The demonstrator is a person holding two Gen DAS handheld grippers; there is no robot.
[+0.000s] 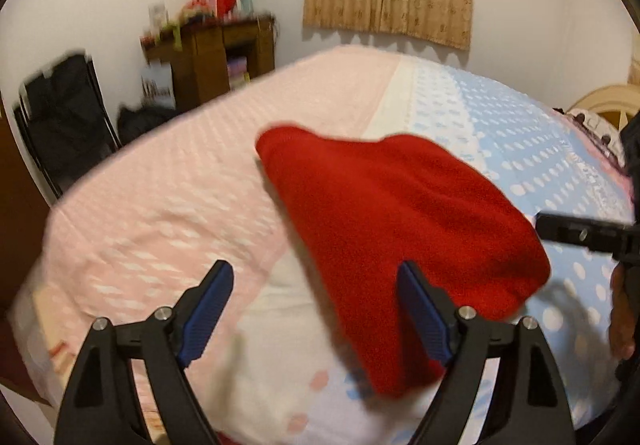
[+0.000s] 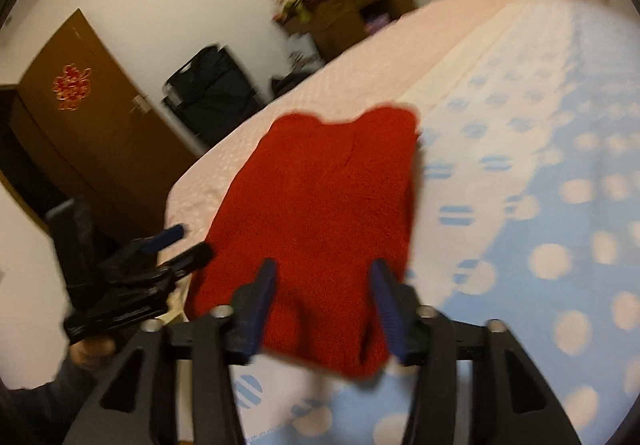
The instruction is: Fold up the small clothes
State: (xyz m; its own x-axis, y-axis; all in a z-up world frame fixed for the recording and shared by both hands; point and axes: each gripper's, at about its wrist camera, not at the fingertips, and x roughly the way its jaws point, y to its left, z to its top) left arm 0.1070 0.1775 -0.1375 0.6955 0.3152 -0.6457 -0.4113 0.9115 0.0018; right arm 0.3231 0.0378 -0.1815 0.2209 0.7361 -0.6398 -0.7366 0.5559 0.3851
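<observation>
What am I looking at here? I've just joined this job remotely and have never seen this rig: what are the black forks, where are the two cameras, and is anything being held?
There is no robot arm. A person holds a hand-held two-finger gripper in each hand, and each gripper carries a wide-angle camera looking forward along its fingers.

In the left wrist view, the black fork with blue pads at the bottom is the left gripper; it stands open with nothing clamped. The right wrist view shows the right gripper the same way, also open, its pads not pressing on cloth.

Ahead of both lies a red knitted garment, seemingly already folded, on a bed with a pink and blue dotted cover. Neither gripper holds it.
</observation>
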